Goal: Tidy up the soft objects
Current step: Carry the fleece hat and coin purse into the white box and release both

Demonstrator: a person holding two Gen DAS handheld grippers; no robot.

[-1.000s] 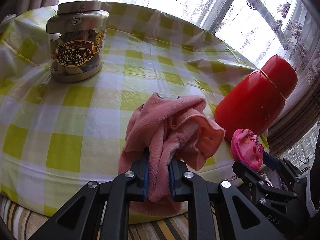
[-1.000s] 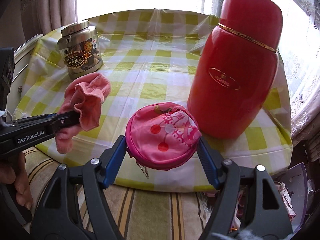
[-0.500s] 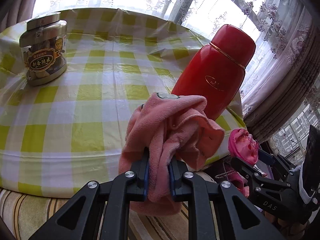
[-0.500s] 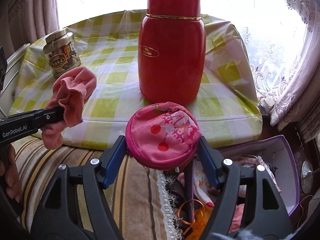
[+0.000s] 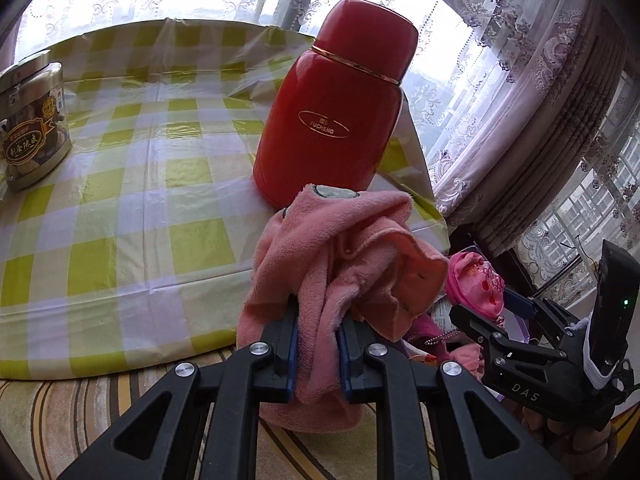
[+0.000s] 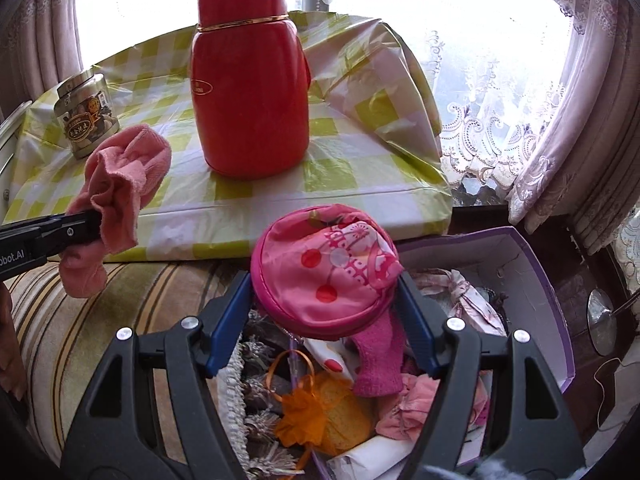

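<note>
My left gripper is shut on a crumpled pink cloth, which hangs past the front edge of the table. In the right wrist view the same pink cloth shows at the left in the left gripper. A round pink pouch with cherry prints is clamped between the blue pads of my right gripper. It hangs above a purple box holding several soft things. The pouch and right gripper also show at the lower right in the left wrist view.
A tall red flask stands on the green-checked tablecloth near its right corner. A lidded tin-topped jar sits at the far left. A striped cushion lies below the table edge. Lace curtains hang behind and to the right.
Both grippers have swung to the right, away from the table and toward the box, each with its item still in its grip. The box has come into the right wrist view.
</note>
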